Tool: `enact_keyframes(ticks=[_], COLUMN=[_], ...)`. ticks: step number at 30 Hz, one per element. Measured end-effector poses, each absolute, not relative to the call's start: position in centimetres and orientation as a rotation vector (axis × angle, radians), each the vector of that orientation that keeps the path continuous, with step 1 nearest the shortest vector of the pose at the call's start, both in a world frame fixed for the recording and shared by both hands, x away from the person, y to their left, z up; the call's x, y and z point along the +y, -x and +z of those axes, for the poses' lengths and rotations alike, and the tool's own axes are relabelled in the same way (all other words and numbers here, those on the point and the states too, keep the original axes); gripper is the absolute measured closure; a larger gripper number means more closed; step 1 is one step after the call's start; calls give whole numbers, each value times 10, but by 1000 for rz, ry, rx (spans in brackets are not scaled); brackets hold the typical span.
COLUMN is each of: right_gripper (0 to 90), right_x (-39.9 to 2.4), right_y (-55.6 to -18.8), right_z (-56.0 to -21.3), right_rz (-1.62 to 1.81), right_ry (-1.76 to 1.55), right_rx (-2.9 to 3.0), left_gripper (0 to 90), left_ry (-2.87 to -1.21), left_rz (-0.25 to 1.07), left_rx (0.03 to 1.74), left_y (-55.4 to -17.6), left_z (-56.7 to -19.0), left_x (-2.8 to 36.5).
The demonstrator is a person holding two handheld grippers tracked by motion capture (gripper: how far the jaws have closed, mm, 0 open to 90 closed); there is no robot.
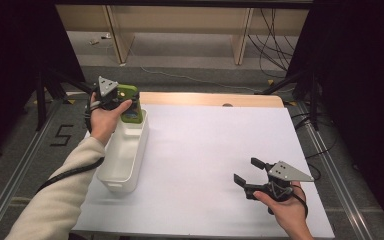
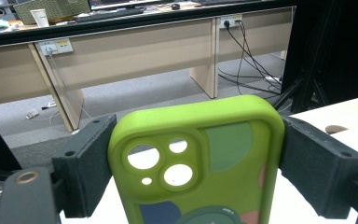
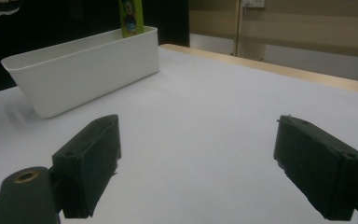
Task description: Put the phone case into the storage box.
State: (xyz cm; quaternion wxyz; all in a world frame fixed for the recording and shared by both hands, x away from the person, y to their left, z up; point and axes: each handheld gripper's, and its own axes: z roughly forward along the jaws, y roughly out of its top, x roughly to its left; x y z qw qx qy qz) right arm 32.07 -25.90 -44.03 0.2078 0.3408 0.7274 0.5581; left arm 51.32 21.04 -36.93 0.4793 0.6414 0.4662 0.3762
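While left gripper (image 1: pixel 125 102) clamps green case (image 2: pixel 200 163) by its edges above far end of bin (image 1: pixel 130 165), upper left of high view, lower straight inside walls before releasing; keep right gripper (image 1: pixel 247 175), lower right, wide and empty.

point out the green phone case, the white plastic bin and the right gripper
green phone case (image 2: pixel 200 163): left gripper view, its back panel beside the camera cutouts
white plastic bin (image 1: pixel 141 150): high view, its right side wall
right gripper (image 1: pixel 246 171): high view, midway between its open jaws
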Motion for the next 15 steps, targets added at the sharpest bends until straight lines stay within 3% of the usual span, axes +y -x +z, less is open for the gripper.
enact_keyframes(ticks=[15], right_gripper=[158], right_x=[-259], right_y=[-321], right_z=[-440], right_rz=[1554], right_ry=[-949], right_rx=[2026], left_gripper=[152], left_ry=[-1572], left_rz=[903], left_rx=[1156], left_y=[-518], left_z=[-375], left_x=[209])
